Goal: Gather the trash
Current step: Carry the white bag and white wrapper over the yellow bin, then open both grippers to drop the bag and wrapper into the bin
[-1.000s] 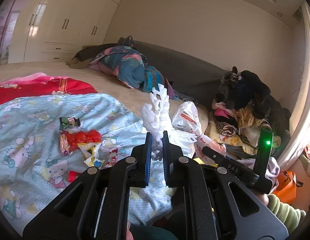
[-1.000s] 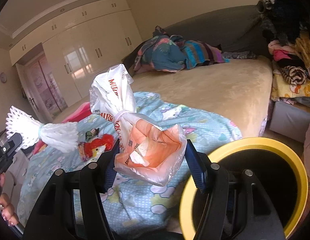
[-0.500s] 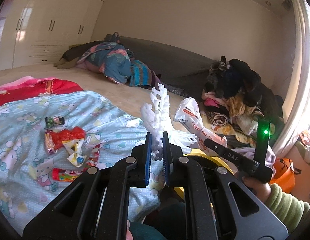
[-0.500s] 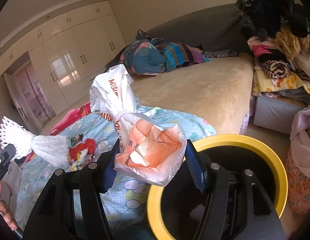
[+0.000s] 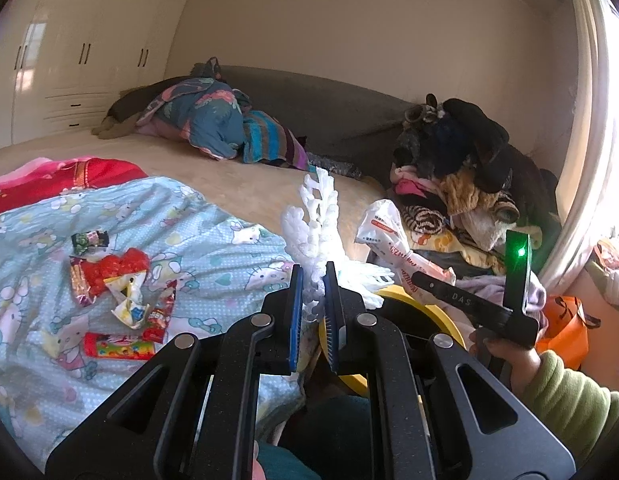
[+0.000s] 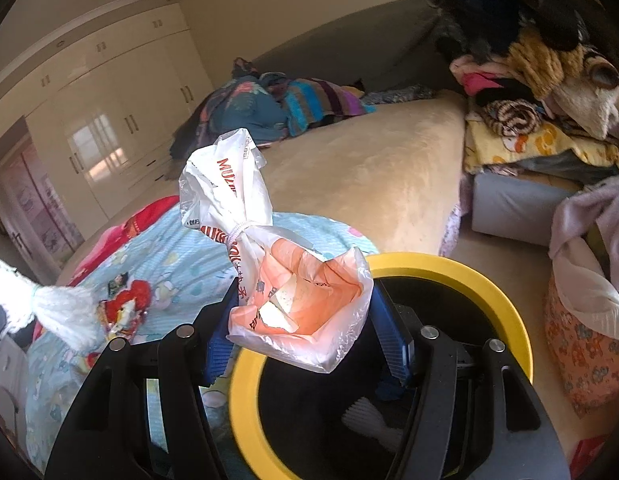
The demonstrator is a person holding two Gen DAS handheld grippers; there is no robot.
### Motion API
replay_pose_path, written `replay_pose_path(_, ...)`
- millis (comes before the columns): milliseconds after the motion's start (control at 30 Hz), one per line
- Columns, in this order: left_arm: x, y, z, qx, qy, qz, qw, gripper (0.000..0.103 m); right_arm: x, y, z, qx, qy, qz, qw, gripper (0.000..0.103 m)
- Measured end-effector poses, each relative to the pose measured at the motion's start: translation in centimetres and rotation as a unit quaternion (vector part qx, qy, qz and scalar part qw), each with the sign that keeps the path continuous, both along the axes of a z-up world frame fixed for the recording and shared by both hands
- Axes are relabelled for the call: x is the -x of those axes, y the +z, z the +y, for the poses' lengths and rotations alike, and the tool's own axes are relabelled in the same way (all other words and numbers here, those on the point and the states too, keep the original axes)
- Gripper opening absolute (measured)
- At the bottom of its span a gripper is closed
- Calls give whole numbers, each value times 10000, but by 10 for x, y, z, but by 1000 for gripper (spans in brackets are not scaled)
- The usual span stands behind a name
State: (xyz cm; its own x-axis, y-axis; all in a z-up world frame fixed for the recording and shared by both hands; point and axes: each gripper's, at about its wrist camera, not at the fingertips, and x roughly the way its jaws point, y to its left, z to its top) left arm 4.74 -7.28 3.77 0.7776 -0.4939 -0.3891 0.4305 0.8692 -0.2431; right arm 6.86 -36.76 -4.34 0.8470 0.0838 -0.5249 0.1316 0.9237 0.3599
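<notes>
White foam netting (image 5: 315,236) was clamped in the left tongs (image 5: 312,300) beside the bed; the right tongs (image 6: 305,320) were clamped on a plastic bag (image 6: 269,264) above the yellow-rimmed bin (image 6: 469,280).

You get blown-out daylight from the window (image 5: 613,92) at right; wardrobe doors (image 6: 105,140) glare, fisheye edges bend and darken.

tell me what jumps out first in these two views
The right gripper clamps a knotted plastic bag just above the yellow-rimmed trash bin. The left gripper pinches a white foam fruit net, and bright snack wrappers litter the blue cartoon blanket.
</notes>
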Motion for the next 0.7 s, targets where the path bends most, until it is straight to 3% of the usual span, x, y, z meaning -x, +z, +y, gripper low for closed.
replay_pose_path(700,-10,-44,-73,-568,-605,464,9955,6,-3,-53,-41,-52,-530,773,9956,60)
